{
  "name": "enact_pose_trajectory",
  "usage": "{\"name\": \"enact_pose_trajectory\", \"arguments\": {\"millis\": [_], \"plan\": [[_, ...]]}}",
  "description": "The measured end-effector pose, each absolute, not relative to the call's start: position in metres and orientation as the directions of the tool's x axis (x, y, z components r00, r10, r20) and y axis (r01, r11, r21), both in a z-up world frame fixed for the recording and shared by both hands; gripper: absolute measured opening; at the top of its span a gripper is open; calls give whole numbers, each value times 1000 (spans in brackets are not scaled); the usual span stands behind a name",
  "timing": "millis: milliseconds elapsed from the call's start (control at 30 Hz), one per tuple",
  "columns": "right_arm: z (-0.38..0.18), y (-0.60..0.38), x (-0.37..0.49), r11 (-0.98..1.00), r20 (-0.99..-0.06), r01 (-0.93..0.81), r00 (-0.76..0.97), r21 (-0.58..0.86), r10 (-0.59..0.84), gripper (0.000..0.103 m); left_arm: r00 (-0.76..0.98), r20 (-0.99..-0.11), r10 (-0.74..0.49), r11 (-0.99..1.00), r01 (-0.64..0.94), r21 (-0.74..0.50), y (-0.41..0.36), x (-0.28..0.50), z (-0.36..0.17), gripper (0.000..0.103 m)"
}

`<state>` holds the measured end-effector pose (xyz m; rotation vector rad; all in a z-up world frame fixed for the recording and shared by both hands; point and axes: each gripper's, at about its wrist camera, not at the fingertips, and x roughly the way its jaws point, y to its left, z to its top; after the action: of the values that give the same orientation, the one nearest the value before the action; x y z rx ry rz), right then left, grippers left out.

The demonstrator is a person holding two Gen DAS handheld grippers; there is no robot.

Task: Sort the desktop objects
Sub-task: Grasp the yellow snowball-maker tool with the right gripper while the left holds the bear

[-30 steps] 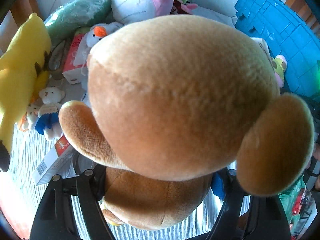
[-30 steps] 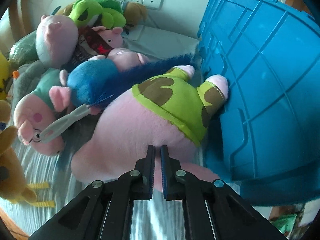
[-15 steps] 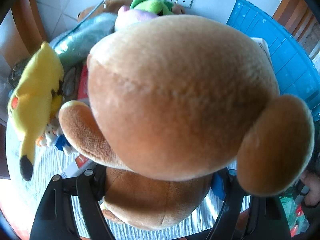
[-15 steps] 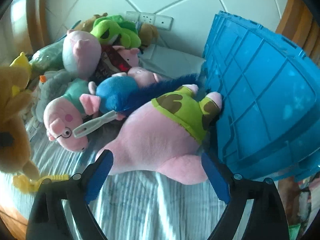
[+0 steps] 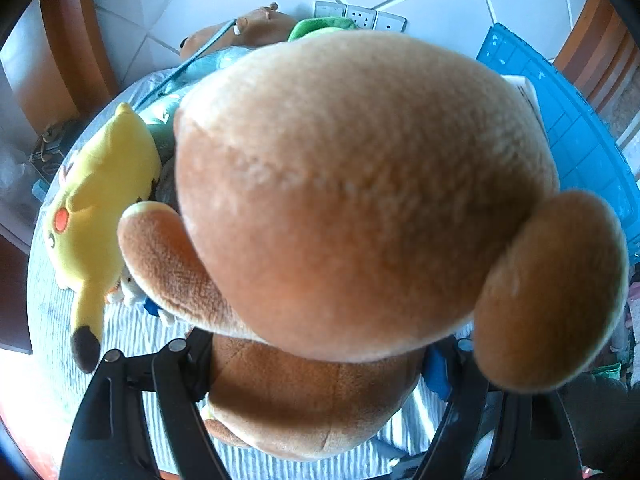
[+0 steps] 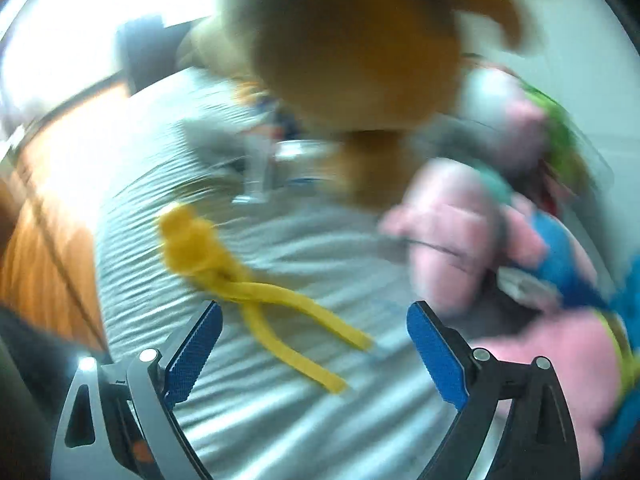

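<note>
Bear point(image 5: 360, 200) is up in the air, squeezed by the left tool point(image 5: 316, 392) at its body. Right tool point(image 6: 312, 344) is wide open w/ nothing in it, over a yellow toy point(image 6: 224, 268) on the counter point(image 6: 304, 420). Likely step: carry bear to the blue bin point(image 5: 576, 128) & drop it in. Can't see what's in the bin.

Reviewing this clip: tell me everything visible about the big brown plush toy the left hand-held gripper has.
The brown plush toy fills most of the left wrist view: a large rounded tan head seen from behind, two darker round ears at either side, and a brown body below with stitched seams. The fabric looks like short soft pile. The left hand-held gripper is shut on its body, both fingers pressed into the sides, holding it above the striped cloth. Its face is hidden. In the blurred right wrist view it hangs over the cloth.
</note>
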<state>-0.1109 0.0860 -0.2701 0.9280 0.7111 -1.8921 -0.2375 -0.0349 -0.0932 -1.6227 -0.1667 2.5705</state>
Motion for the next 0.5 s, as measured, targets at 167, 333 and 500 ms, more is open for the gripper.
{"name": "enact_pose_trajectory", "arguments": {"millis": [167,333,500], "plan": [[-289,51,-99,-259,-818,959,-239,-114,-523,94,-428,-892,146,-988,-14,-155,-52,-247,-90,78],[-309,38,-99,-211,-853,972,-195,-102,-484,88,-423,-893,152,-986,-2,-167,-64,-250,-88,78],[-321,34,-105,-215,-874,973,-176,-84,-454,78,-422,-894,153,-986,1,-169,-69,-251,-81,78]]}}
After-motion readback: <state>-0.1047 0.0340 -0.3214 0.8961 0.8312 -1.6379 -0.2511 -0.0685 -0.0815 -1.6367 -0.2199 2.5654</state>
